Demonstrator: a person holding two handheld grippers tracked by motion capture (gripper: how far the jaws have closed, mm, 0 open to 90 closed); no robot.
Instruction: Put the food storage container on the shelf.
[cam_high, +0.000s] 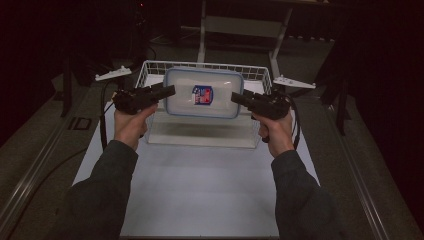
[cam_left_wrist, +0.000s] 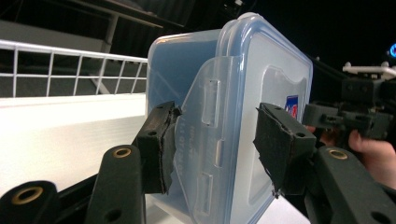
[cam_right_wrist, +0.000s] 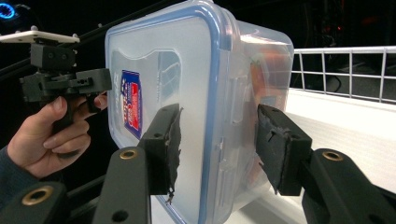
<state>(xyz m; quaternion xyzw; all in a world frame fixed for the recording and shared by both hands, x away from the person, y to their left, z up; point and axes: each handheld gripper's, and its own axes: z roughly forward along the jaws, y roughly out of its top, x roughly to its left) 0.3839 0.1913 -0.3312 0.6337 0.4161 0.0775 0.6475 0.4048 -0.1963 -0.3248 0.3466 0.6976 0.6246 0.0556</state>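
One plastic box (cam_high: 204, 93) (blue-rimmed lid, one label) hangs above the white worktop (cam_high: 200, 185), before one wire basket (cam_high: 150, 67). Two claws, left claw (cam_high: 171, 90) and right claw (cam_high: 235, 96), each half-closed, clamp its opposite ends.

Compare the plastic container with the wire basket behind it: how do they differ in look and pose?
The plastic container has solid clear walls and a blue-rimmed lid; the wire basket is an open white grid with no lid. The container is held off the table between the left claw and the right claw; the basket rests on the table. Both are rectangular.
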